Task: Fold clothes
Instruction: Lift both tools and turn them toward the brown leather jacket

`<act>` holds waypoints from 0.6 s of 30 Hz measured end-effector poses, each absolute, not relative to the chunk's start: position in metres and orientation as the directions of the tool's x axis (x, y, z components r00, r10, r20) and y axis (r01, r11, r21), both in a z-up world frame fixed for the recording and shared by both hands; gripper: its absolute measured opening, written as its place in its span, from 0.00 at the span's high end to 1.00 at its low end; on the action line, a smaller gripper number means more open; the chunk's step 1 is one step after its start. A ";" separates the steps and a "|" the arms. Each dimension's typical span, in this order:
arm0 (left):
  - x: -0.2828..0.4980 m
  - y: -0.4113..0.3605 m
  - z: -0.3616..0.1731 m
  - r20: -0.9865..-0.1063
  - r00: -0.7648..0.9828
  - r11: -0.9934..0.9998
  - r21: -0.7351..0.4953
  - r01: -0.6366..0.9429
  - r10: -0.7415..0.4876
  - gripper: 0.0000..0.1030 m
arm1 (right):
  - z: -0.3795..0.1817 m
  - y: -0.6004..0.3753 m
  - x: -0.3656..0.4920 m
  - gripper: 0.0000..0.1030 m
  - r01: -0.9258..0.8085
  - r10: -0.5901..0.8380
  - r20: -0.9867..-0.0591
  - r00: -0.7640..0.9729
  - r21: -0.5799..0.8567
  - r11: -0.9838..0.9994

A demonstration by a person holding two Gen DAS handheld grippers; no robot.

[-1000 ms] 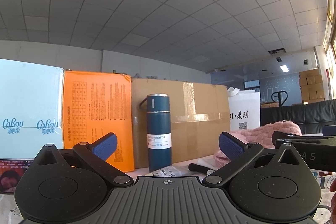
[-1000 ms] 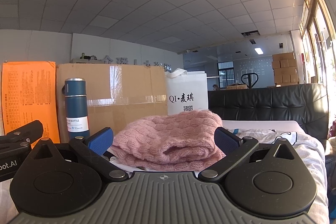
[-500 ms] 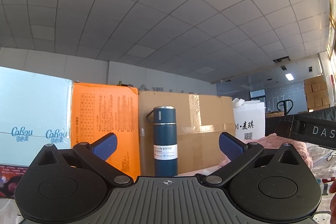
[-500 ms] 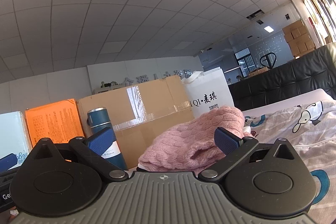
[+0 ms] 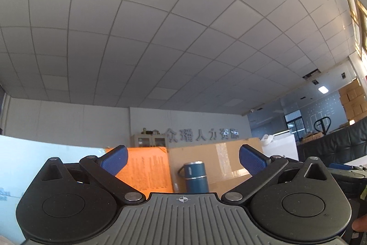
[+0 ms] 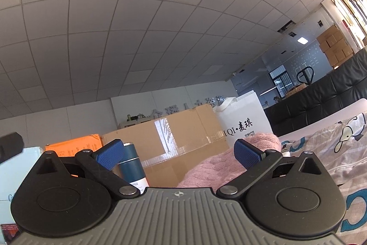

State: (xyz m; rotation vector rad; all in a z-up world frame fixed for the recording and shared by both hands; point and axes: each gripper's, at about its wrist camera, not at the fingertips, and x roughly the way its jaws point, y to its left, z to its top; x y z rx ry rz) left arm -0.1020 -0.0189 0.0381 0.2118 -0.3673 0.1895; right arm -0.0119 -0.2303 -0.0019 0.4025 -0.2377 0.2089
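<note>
**Both grippers up, sweater left lying**

The pink knit sweater (image 6: pixel 231 167) lies bunched on the duck-print sheet (image 6: pixel 325 148), just before the white bag (image 6: pixel 243 123) and cardboard box (image 6: pixel 169 141). The right gripper (image 6: pixel 179 152) hangs above it, fingers spread and empty. The left gripper (image 5: pixel 182 160) is likewise spread, tilted toward the ceiling, blue flask (image 5: pixel 195 176) beyond.

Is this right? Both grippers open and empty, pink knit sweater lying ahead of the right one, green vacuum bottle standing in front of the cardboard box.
One thing is wrong: the vacuum bottle is dark blue, not green, as the right wrist view shows. The rest holds: left gripper and right gripper are open and empty, the pink knit sweater lies ahead of the right one, and the bottle stands before the cardboard box.
</note>
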 end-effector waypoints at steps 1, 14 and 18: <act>-0.112 -0.017 0.041 0.389 0.907 0.953 0.174 -0.246 0.163 0.00 | -0.002 -0.229 -0.014 0.00 -0.261 0.167 0.276 0.947 0.354 0.898; -0.240 0.035 0.066 0.513 0.724 0.628 0.388 -0.674 0.460 0.00 | 0.021 -0.198 -0.067 0.00 -0.557 0.486 0.311 0.817 0.204 0.805; -0.275 0.047 0.075 0.559 0.640 0.456 0.449 -0.768 0.528 0.00 | 0.038 -0.168 -0.090 0.00 -0.702 0.657 0.254 0.710 0.174 0.691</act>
